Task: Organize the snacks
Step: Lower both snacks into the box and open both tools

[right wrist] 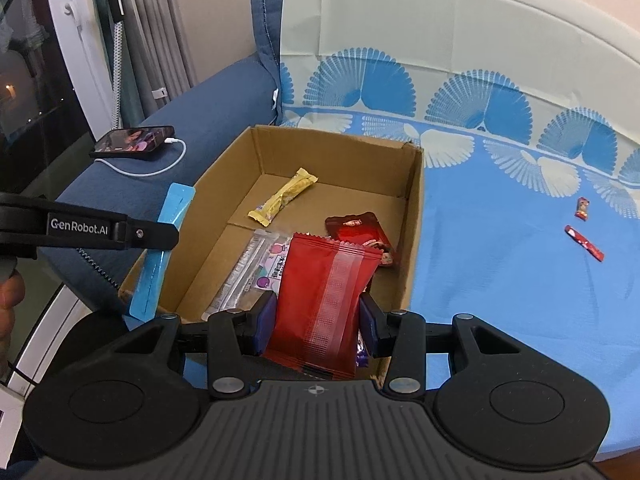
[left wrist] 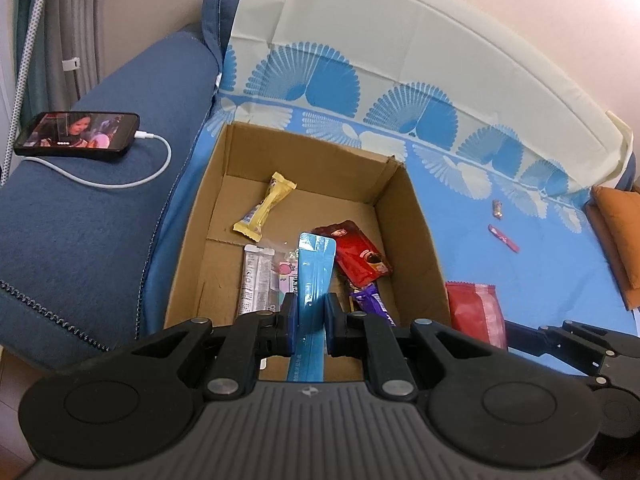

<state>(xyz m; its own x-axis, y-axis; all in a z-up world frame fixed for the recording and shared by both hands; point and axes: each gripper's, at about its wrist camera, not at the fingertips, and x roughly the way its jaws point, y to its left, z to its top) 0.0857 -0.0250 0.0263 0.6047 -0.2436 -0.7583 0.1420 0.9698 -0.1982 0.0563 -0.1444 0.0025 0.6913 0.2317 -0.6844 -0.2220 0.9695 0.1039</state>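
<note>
An open cardboard box (left wrist: pixel 404 216) stands on the blue patterned cloth. My left gripper (left wrist: pixel 311 312) is shut on a long blue packet (left wrist: pixel 314 276) and holds it above the box's near edge; the packet also shows in the right wrist view (right wrist: pixel 160 256). My right gripper (right wrist: pixel 316 316) is shut on a red snack bag (right wrist: pixel 324 300), held over the box's near side; the bag shows in the left wrist view (left wrist: pixel 476 312). Inside the box lie a yellow bar (left wrist: pixel 264 210), a dark red pouch (left wrist: pixel 358 258), a clear packet (left wrist: pixel 258 276) and a purple wrapper (left wrist: pixel 372 300).
Two small red candies (right wrist: pixel 583 208) (right wrist: pixel 584 242) lie on the cloth to the right of the box. A phone (left wrist: pixel 78 134) with a white charging cable lies on the blue sofa arm at the left. An orange cushion (left wrist: pixel 618 236) sits at the far right.
</note>
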